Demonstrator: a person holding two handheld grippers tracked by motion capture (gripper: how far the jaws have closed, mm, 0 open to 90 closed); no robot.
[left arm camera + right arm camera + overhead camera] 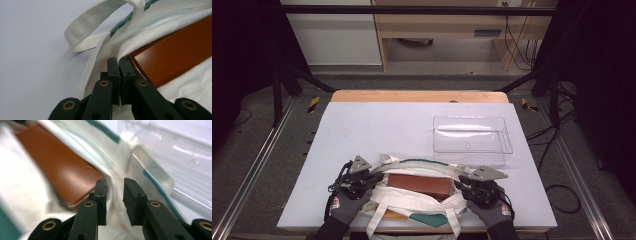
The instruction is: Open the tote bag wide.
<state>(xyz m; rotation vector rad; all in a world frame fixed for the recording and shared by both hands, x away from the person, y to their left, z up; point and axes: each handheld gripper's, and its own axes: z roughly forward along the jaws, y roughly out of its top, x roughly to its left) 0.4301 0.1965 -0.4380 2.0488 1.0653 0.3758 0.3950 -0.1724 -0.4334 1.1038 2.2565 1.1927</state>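
Observation:
A cream tote bag (422, 206) with green trim lies open at the table's near edge, and a reddish-brown box (419, 186) sits inside it. My left gripper (371, 176) is at the left end of the bag's mouth. Its jaws (117, 60) are shut together on the cloth rim, beside the box (175, 55), with a loose handle (95, 20) lying just beyond. My right gripper (460, 186) is at the right end of the mouth. Its jaws (115, 181) stand apart with bag cloth in the gap and the pads off it, next to the box (60, 167).
An empty clear plastic container (507, 142) stands on the white table (377, 125) just beyond the bag on the right, and it appears close behind the bag's rim in the right gripper view (180, 150). Gloved hands hold both grippers at the front edge.

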